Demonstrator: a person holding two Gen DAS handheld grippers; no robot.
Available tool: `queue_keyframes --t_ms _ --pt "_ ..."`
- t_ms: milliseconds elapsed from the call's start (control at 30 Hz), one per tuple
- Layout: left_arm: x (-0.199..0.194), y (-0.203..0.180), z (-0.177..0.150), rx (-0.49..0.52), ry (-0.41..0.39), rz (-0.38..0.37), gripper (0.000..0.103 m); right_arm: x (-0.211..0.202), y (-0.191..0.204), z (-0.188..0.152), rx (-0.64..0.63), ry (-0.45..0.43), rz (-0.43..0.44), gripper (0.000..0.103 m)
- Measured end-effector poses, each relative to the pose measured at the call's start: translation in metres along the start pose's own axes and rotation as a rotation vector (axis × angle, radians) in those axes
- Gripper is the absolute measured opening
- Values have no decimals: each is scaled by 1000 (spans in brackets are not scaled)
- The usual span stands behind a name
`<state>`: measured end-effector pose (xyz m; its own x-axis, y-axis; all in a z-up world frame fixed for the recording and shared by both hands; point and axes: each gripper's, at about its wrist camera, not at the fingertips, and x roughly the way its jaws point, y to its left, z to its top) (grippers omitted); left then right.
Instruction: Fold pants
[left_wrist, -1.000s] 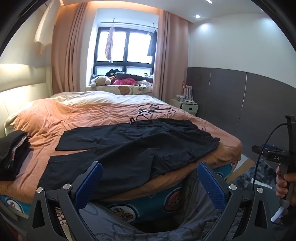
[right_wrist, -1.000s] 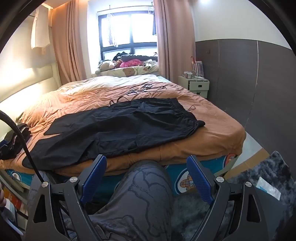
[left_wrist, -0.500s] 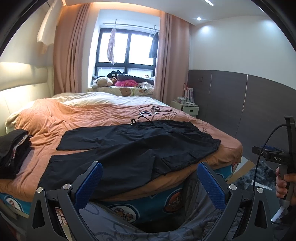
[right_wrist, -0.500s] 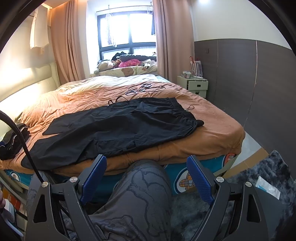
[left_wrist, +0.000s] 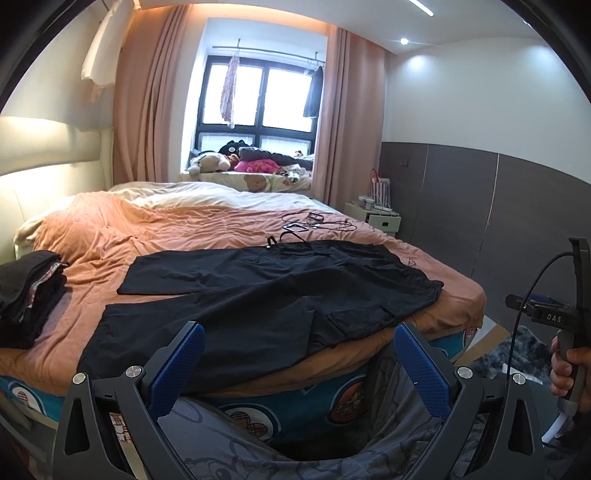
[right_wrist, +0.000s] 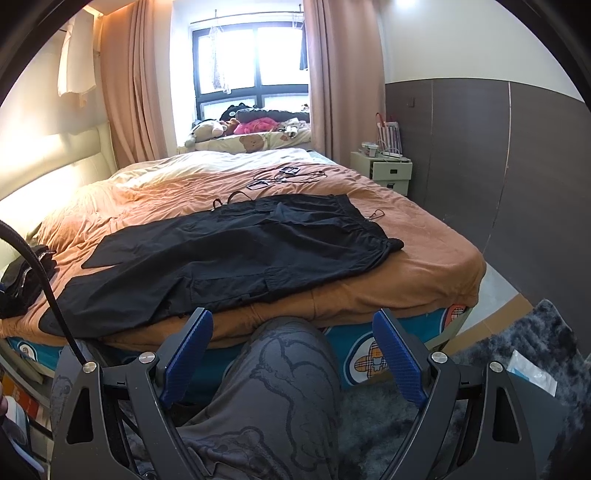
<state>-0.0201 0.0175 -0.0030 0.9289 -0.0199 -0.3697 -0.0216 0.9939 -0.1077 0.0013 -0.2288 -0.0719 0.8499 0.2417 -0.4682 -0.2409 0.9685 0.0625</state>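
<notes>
Both tools, left tool (left_wrist: 299, 363) and right tool (right_wrist: 293, 356), gape released; matte black pants (left_wrist: 266, 295) lie flat on rumpled orange sheet (left_wrist: 155, 229).

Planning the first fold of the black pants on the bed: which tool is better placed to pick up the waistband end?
Probably the right tool. The pants have their waistband toward its side; the left tool faces the legs. Both are open, short of the bed.

black pants (left_wrist: 266, 295) on an orange sheet (left_wrist: 166, 229); blue fingers (right_wrist: 188, 354); pink curtains (left_wrist: 147, 103); possibly cartoon-printed grey trousers (right_wrist: 273, 398).

Orange bedspread (left_wrist: 177, 236), folded clothes pile (left_wrist: 26, 295), nightstand (right_wrist: 391, 170)
</notes>
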Motion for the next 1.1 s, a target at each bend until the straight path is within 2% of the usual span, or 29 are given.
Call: queue_keyframes --t_ms 1100 --pt "-4 14 -8 -46 6 -2 103 0 0 -4 6 11 13 88"
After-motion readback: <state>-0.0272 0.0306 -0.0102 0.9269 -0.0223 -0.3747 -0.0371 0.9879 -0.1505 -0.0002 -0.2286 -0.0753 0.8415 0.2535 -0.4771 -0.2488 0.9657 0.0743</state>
